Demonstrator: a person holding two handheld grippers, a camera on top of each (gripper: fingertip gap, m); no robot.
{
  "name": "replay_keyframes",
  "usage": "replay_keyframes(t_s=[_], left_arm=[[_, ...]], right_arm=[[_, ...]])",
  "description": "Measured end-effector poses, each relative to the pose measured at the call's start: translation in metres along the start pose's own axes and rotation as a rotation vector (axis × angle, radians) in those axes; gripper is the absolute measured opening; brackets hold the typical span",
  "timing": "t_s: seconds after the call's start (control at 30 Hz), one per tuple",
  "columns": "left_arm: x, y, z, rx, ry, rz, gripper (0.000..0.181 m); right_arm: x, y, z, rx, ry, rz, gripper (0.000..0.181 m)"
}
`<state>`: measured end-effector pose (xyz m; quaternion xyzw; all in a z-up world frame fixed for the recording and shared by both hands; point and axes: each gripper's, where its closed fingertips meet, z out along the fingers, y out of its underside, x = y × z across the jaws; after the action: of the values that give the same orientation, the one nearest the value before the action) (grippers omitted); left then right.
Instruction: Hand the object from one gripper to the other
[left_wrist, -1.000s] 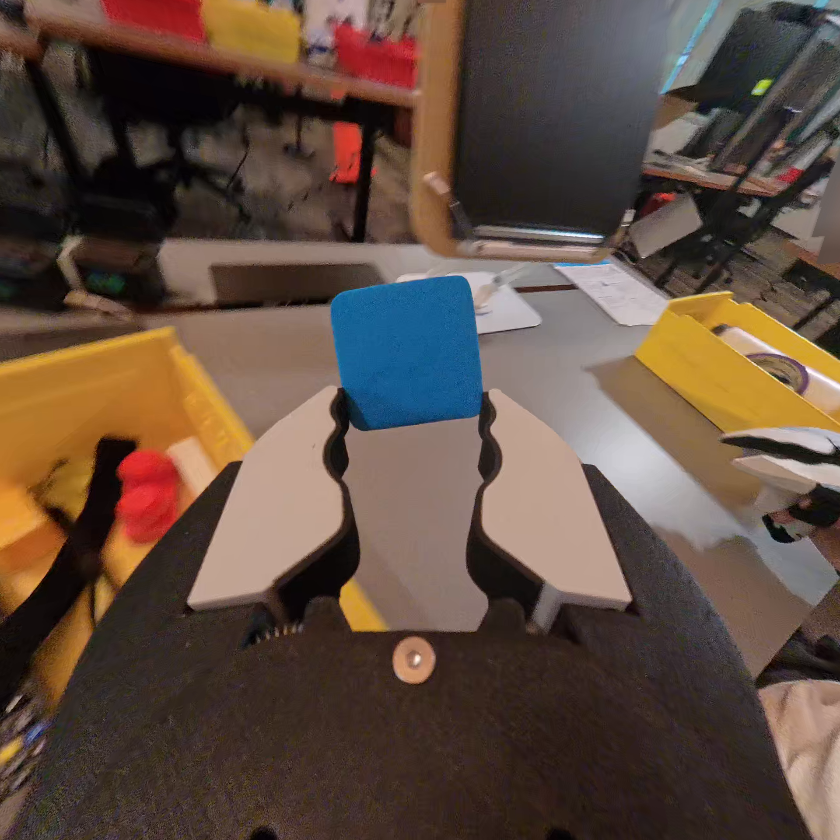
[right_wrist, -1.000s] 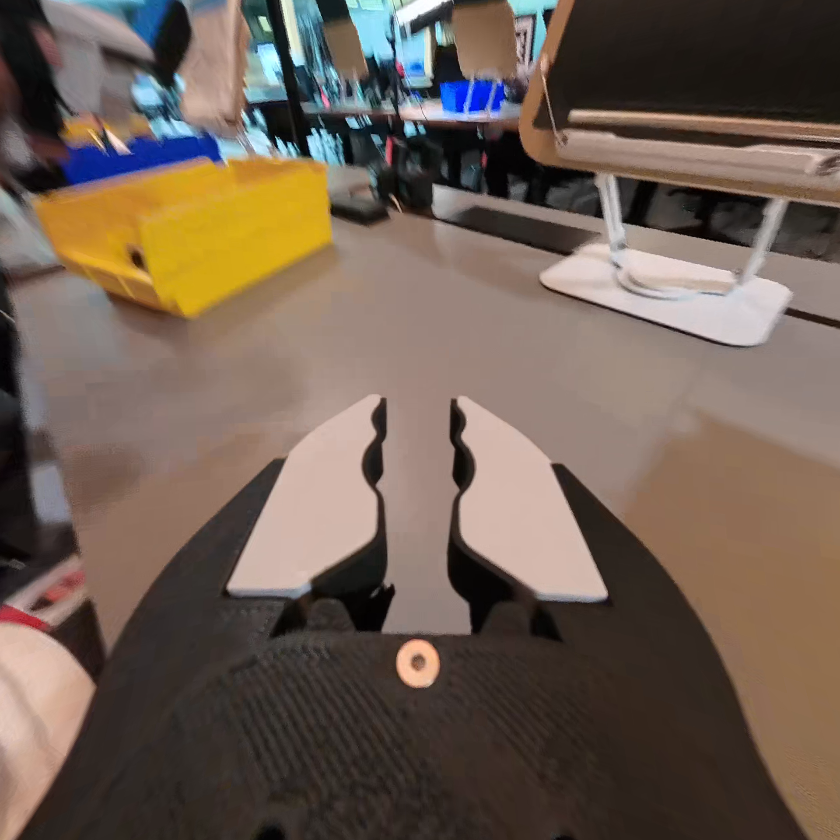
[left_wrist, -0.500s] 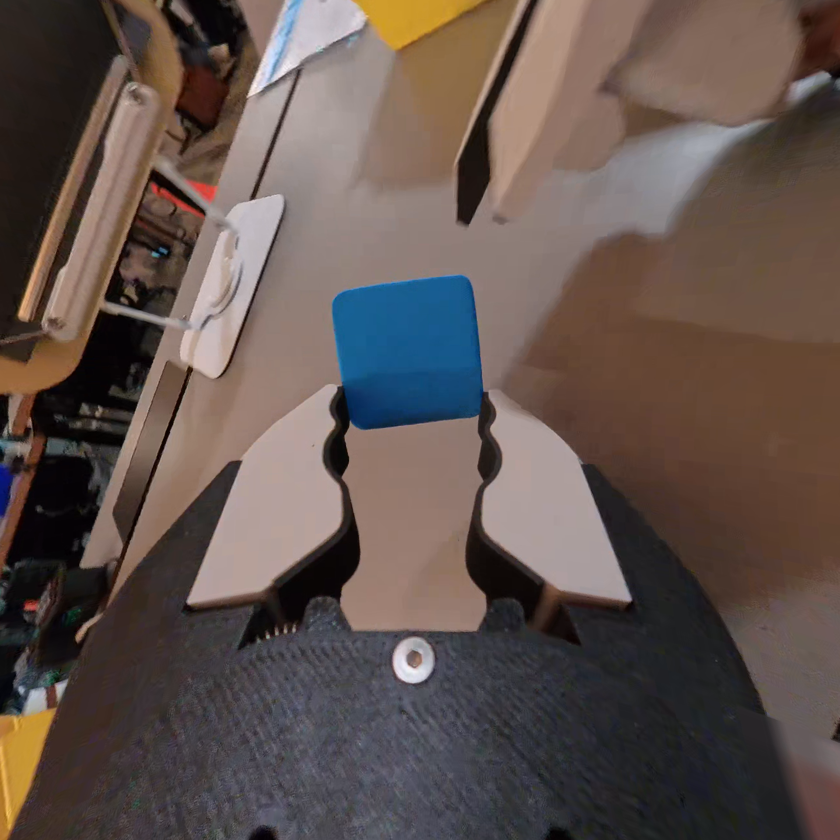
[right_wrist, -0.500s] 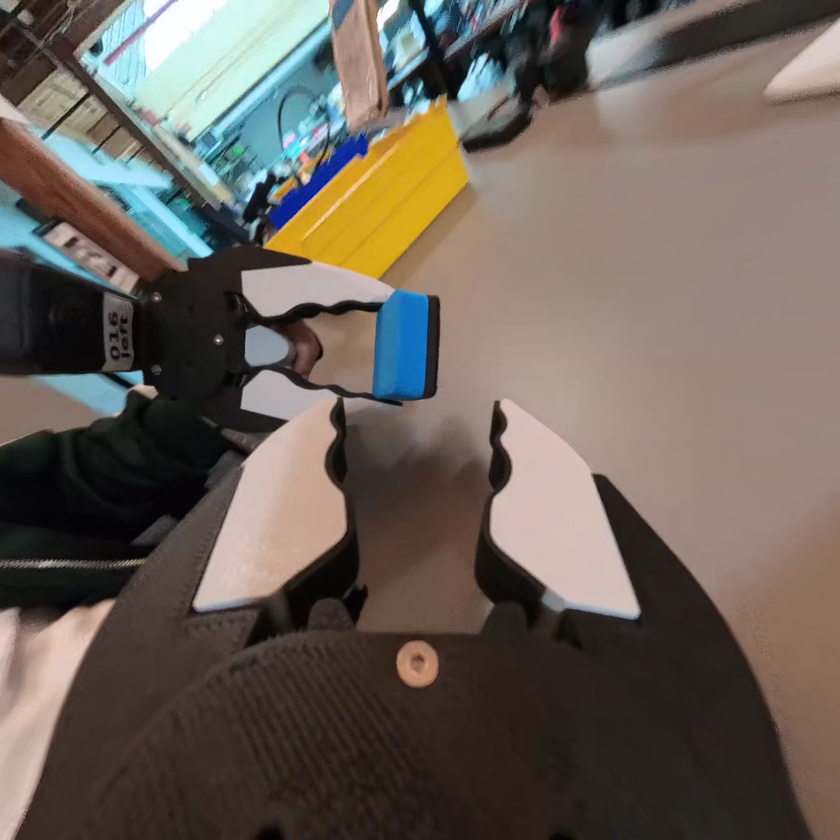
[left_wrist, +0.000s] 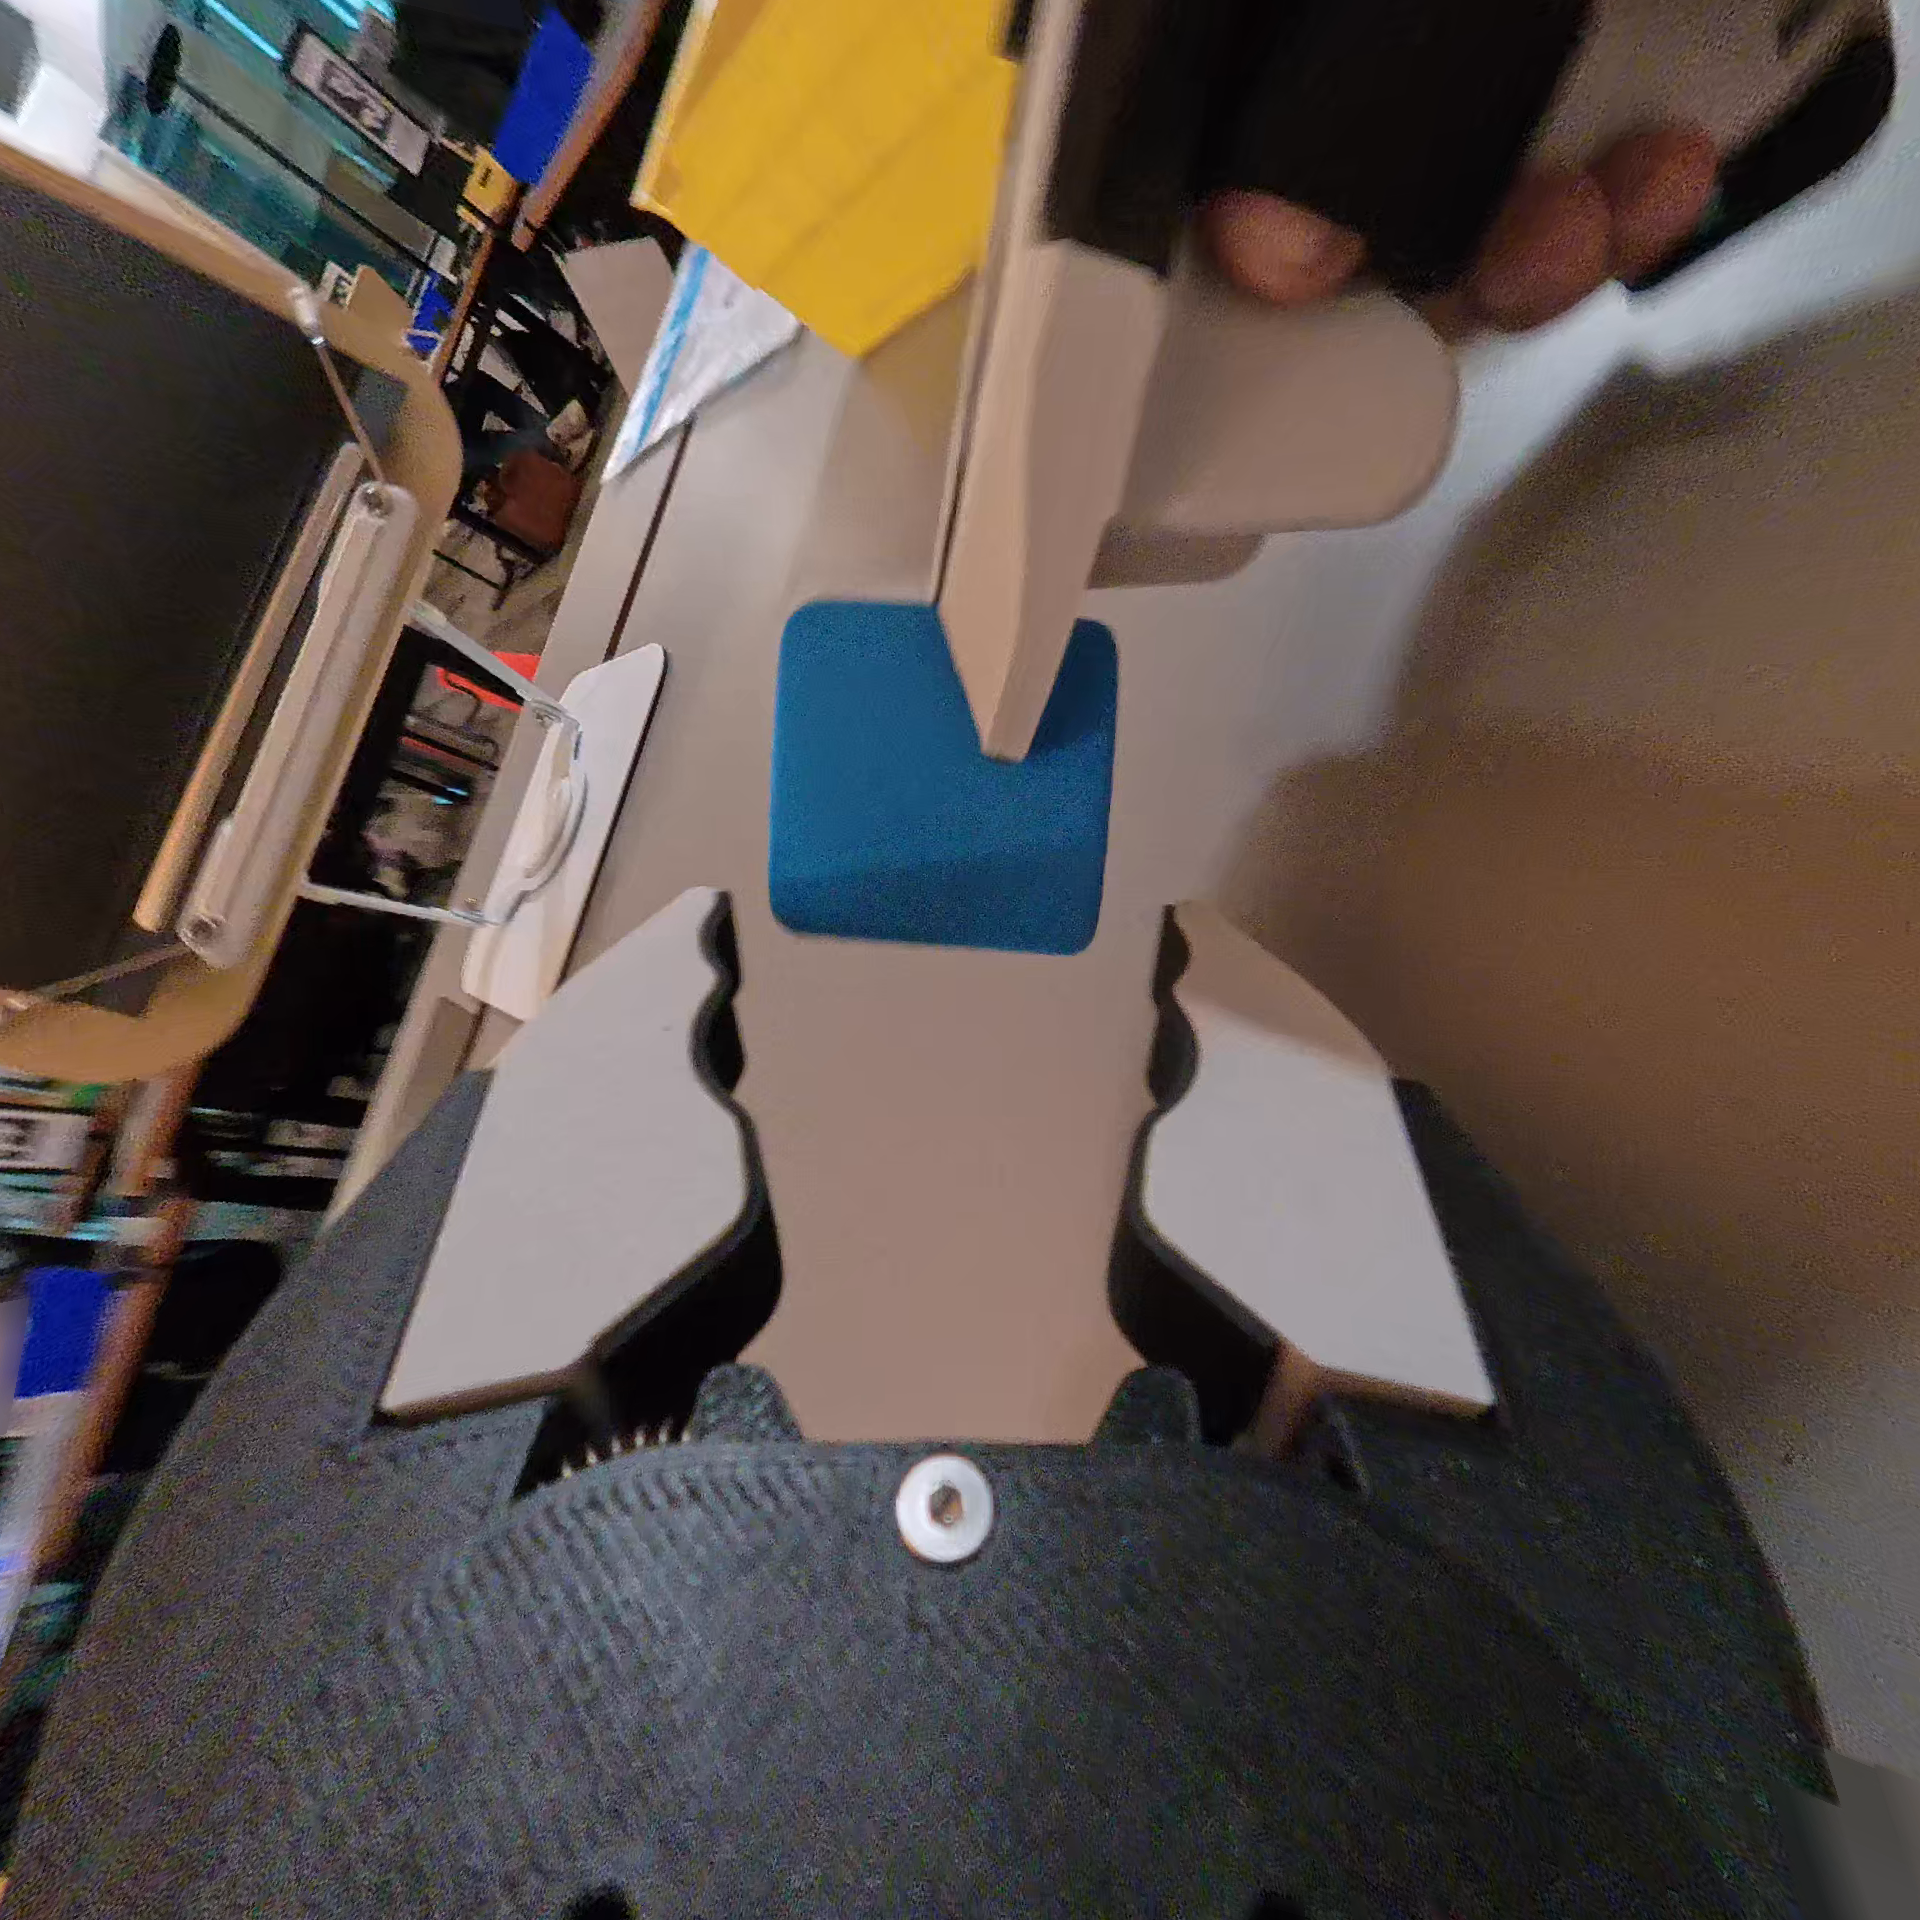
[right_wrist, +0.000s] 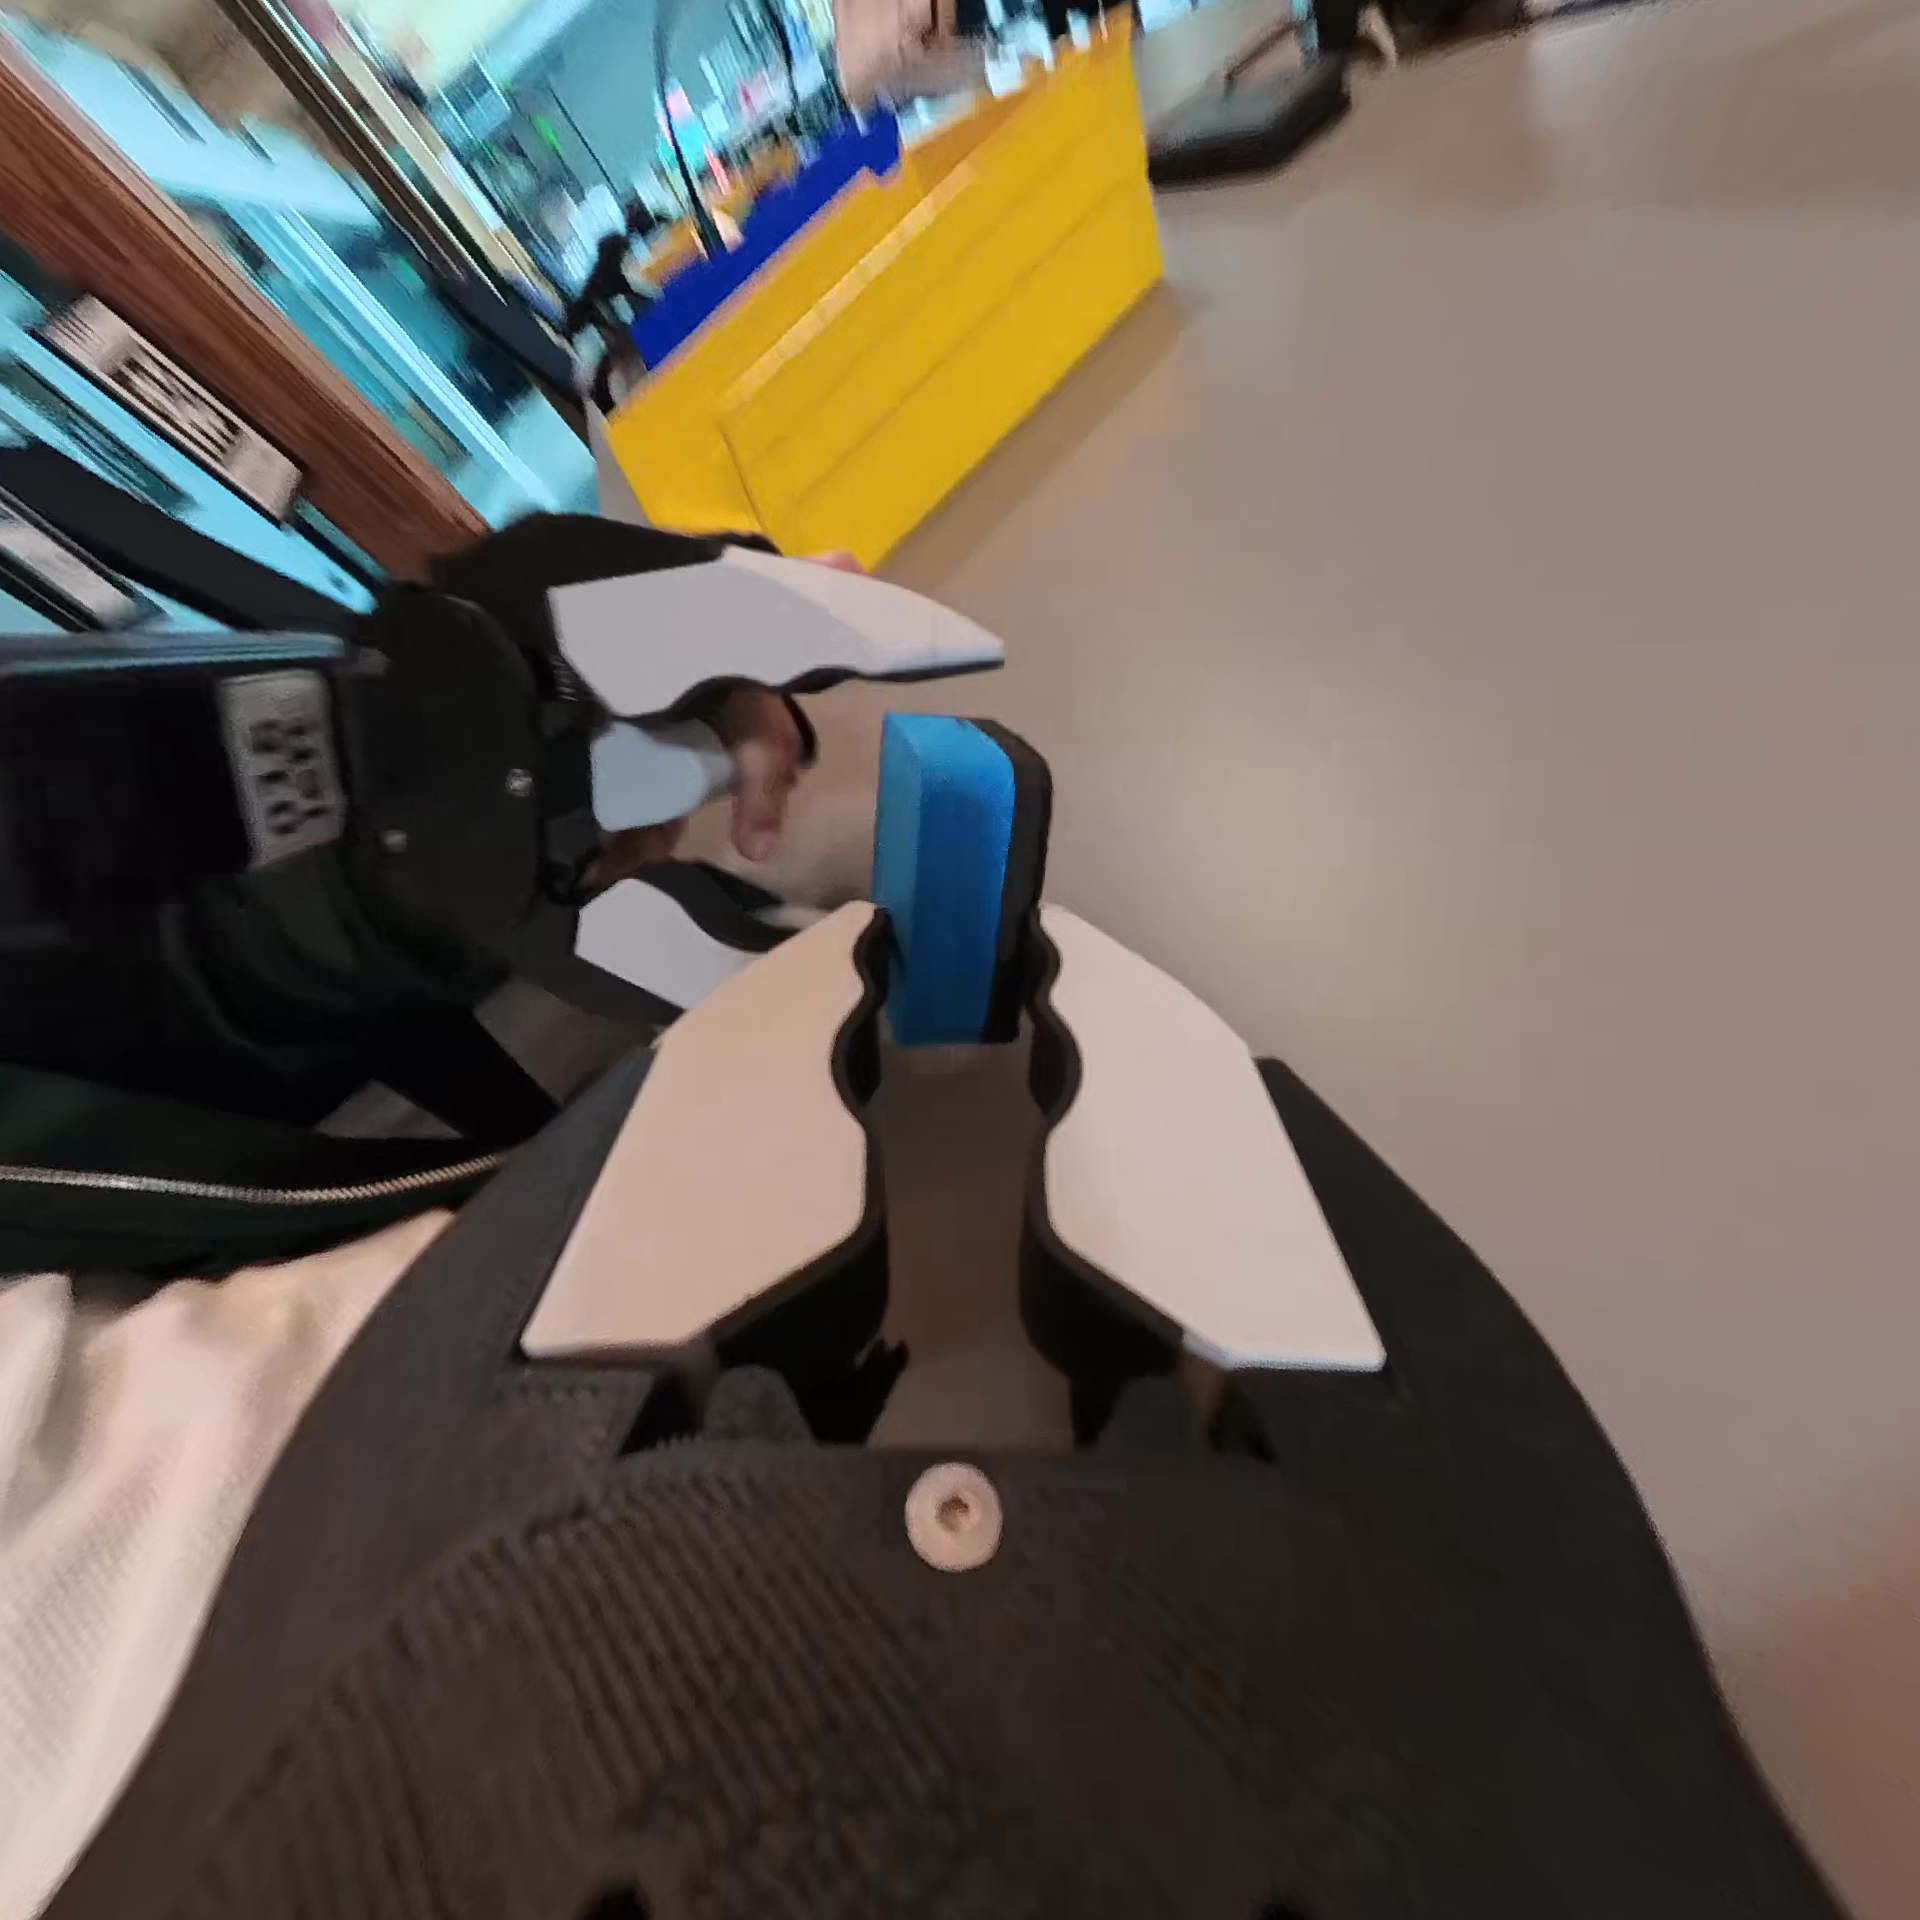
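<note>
A blue sponge block with a black backing (right_wrist: 951, 873) stands on edge between the tips of my right gripper (right_wrist: 956, 935), which is shut on it. In the left wrist view the blue block (left_wrist: 914, 821) hangs just ahead of my left gripper (left_wrist: 945, 935), whose jaws stand wide open and clear of it. The right gripper's finger (left_wrist: 1013, 582) comes down from the top onto the block's face. In the right wrist view the left gripper (right_wrist: 779, 717) shows open to the left of the block, with a hand behind it.
A grey table (right_wrist: 1507, 727) lies under both grippers. A yellow bin (right_wrist: 914, 343) stands at its far side. A tablet on a white stand (left_wrist: 561, 821) is at the left in the left wrist view, with a yellow bin (left_wrist: 831, 156) and a paper sheet (left_wrist: 696, 364) beyond. My left and right fingertips are right by each other.
My right gripper moved in and shut on the blue block. My left gripper opened and let go of it, and now sits slightly back from the block.
</note>
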<state>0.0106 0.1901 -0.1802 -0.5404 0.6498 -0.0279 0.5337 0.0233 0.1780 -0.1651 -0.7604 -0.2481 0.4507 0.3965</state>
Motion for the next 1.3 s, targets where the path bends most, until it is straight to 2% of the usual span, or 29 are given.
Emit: replay_keyframes(t_s=[0.07,0.13,0.27,0.33,0.5,0.57,0.7,0.8,0.9,1.03,1.1,1.2,1.3], left_arm=[[-0.009,-0.005,-0.004,0.084,0.046,-0.191,0.091],[-0.011,-0.012,-0.009,0.201,0.161,-0.418,0.09],[-0.006,-0.031,-0.027,0.457,0.553,-0.87,0.069],[-0.013,-0.04,-0.038,0.578,0.666,-1.004,0.047],[-0.02,-0.041,-0.045,0.613,0.6,-0.94,0.04],[-0.02,-0.041,-0.046,0.614,0.603,-0.943,0.024],[-0.02,-0.038,-0.045,0.591,0.635,-0.993,0.023],[-0.026,-0.035,-0.045,0.597,0.67,-1.095,0.023],[-0.028,-0.029,-0.045,0.595,0.78,-1.246,0.023],[-0.022,-0.025,-0.047,0.592,1.035,-1.432,0.024],[-0.018,-0.024,-0.045,0.562,1.094,-1.477,0.024],[-0.007,-0.026,-0.046,0.498,1.152,-1.45,0.024],[-0.001,-0.032,-0.049,0.482,1.173,-1.395,0.024]], right_arm=[[-0.004,-0.015,-0.01,0.108,-0.048,0.015,0.024],[-0.005,-0.026,-0.021,0.188,-0.064,0.001,0.024],[-0.009,-0.034,-0.028,0.256,-0.081,-0.07,0.025],[-0.015,-0.034,-0.025,0.279,-0.099,-0.117,0.025],[-0.032,-0.022,-0.01,0.218,-0.141,-0.251,0.025],[-0.034,-0.018,-0.005,0.193,-0.13,-0.291,0.025],[-0.031,-0.017,-0.005,0.191,-0.091,-0.331,0.03],[-0.019,-0.024,-0.005,0.227,0.037,-0.458,0.093],[-0.023,-0.028,-0.007,0.225,0.118,-0.704,0.108],[-0.033,-0.015,-0.001,0.141,0.141,-0.957,0.101],[-0.034,-0.008,0.004,0.103,0.137,-1.007,0.094],[-0.04,-0.006,0.006,0.103,0.11,-1.029,0.083],[-0.045,-0.004,0.003,0.111,0.07,-1.014,0.063]])
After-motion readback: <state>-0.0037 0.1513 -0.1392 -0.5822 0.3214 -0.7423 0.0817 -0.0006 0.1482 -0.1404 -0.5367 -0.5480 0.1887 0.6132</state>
